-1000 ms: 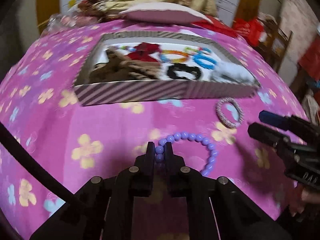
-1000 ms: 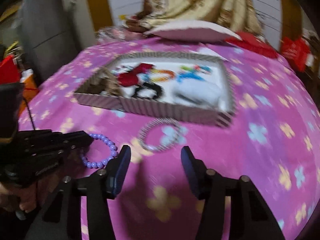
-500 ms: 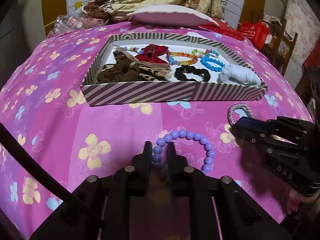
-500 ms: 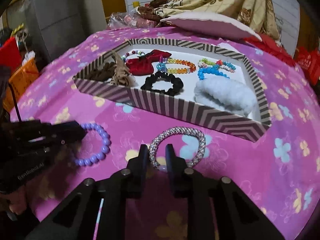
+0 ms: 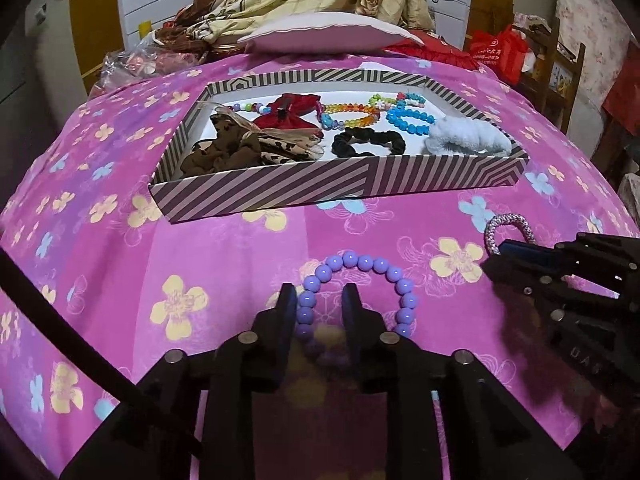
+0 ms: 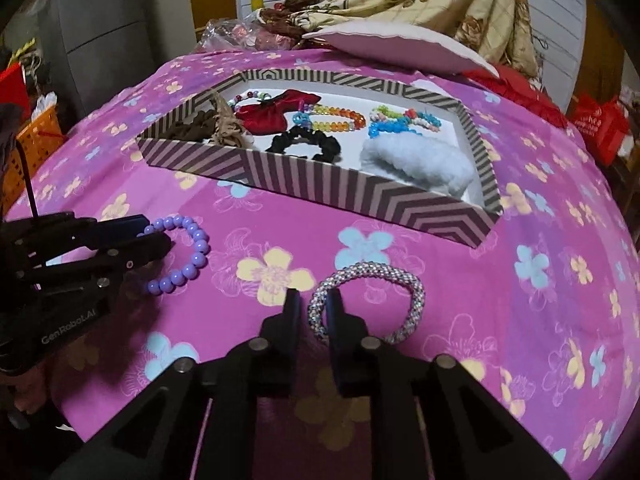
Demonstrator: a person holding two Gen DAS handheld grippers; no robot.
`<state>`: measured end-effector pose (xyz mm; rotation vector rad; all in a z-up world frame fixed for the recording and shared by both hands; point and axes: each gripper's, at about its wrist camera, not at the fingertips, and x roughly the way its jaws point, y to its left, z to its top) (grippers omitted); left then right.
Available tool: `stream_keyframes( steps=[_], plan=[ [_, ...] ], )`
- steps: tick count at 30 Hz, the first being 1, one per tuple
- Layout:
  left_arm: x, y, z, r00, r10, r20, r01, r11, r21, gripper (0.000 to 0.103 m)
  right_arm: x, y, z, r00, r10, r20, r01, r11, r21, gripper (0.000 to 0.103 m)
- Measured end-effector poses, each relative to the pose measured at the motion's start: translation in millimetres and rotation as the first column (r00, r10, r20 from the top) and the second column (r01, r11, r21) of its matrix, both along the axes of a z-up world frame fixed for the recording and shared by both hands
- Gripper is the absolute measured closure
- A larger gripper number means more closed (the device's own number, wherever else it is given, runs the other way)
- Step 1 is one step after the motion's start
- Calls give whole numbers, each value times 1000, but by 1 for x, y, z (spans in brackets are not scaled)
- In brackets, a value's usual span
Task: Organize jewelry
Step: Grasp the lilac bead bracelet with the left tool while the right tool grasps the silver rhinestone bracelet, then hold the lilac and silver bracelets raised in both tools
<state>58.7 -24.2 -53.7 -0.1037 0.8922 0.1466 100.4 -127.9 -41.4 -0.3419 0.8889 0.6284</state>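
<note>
Now we have the right gripper [image 6: 313, 312], wide open a second ago, pinched onto the silver bracelet [image 6: 404, 280] at lower centre, while our left gripper [image 5: 319, 304], jaws slackened slightly, straddles the purple bead bracelet [image 5: 362, 262], both lying below the striped box [image 5: 280, 188], ready for lifting.

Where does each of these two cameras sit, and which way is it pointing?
Left wrist view: sits on the left gripper, looking forward and down along its fingers at a purple bead bracelet lying between them on the pink flowered bedspread; the right gripper shows at the right edge.
Right wrist view: sits on the right gripper, closed on a silver beaded bangle; the left gripper shows at the left edge.
Both share the striped cardboard tray of hair ties and bracelets, and both bracelets.
</note>
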Motion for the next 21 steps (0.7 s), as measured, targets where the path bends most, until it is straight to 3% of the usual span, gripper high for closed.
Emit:
stream_keyframes(
  steps=[3,14,16,21],
  plan=[
    [0,-5,0,1000,-15,2,15,1000,17,95,0,-1,0,1000,-6,-7,6,1000,13,88],
    [1,-7,0,1000,-14,5,13,1000,20,96,-3,2,0,1000,13,8,-13,1000,-21,87],
    [1,-7,0,1000,-15,5,15,1000,18,96,-1,0,1,1000,0,3,0,1000,-18,95],
    [-2,0,7,999,-20,37,22,998,-55,97,4,-16,9,999,-47,-21,49,996,80,96]
  ],
)
